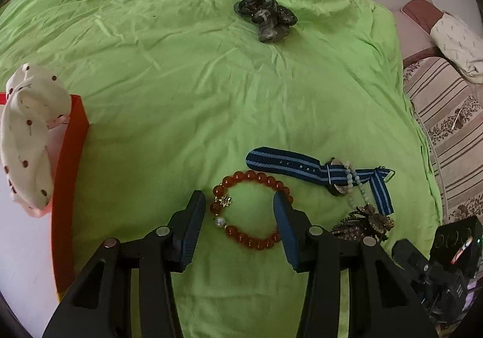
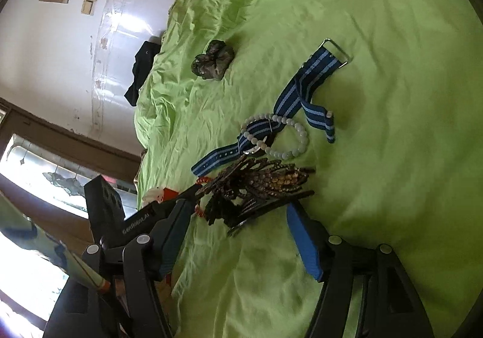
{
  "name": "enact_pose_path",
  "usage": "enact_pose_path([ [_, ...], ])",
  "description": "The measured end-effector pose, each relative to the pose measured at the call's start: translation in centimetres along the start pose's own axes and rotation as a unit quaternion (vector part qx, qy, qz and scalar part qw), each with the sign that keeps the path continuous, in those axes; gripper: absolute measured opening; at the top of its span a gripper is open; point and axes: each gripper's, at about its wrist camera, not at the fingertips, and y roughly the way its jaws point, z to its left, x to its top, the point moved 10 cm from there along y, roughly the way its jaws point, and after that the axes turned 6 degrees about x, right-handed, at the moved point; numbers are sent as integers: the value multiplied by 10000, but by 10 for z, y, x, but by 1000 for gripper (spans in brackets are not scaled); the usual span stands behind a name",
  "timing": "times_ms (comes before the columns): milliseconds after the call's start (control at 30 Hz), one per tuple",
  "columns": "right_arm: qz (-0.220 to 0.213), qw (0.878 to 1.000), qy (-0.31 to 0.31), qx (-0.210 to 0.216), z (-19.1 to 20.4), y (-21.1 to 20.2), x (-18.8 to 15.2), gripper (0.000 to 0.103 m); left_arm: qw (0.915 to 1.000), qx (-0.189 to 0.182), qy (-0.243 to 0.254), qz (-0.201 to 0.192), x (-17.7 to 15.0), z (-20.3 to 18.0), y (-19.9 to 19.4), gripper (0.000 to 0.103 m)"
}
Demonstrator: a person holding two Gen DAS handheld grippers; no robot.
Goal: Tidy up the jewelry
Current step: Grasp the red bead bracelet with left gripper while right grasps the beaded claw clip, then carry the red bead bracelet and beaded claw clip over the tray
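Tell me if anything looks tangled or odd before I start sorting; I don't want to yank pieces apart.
Yes: the pale bead bracelet is looped around the blue striped watch strap, so lifting one would likely drag the other. The red bead bracelet lies free on the green sheet.

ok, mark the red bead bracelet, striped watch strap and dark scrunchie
red bead bracelet [image 1: 256, 244]: left wrist view, lower beads.
striped watch strap [image 1: 283, 163]: left wrist view, long holed end.
dark scrunchie [image 1: 265, 16]: left wrist view, middle of the fabric.

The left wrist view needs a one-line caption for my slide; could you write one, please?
Open left gripper poised over a red bead bracelet on a green bedsheet.
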Motion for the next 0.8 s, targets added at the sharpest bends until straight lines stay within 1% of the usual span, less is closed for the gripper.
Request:
enact_pose_path([
  [133,-39,10000,-5,-52,-1,7,5,71,9999,4,69,-81,0,-2,3,49],
  [233,-29,9999,-80,-141,-2,9,6,69,9995,127,262,-149,-1,-5,2,49],
  [267,-15,9998,-109,-180,-3,10,6,64,9993,156,309,-157,-1,-5,2,49],
  [300,14,9996,-155,-235,-4,11,5,58,9989,224,375,-175,-2,-6,2,47],
  [333,29,9996,-163,-231,-5,12,6,53,9986,279,404,-192,-2,-6,2,45],
  [367,55,9997,-148,-202,-6,13,6,40,9984,312,422,-197,-2,-6,1,37],
  [400,121,9998,-95,-155,-7,14,6,24,9982,345,454,-193,-3,-5,0,30],
  [433,158,9998,-43,-112,-9,15,5,20,9982,334,451,-188,-3,-5,-1,26],
  [467,179,9998,10,-66,-10,15,4,18,9984,321,436,-179,-2,-5,-3,17],
  [500,181,9998,30,-45,-10,15,4,16,9986,301,410,-169,-2,-5,-5,11],
  [567,181,9998,-28,-31,-8,12,4,13,9990,258,337,-141,-1,-5,-11,7],
  [600,182,9998,-83,-10,-5,11,4,11,9991,237,318,-140,-2,-6,-14,7],
  [667,156,9996,-224,-15,1,6,3,9,9990,246,329,-192,-3,-9,-23,7],
  [800,46,9978,-656,-126,15,-10,1,5,9983,165,426,-370,-8,-18,-48,7],
])
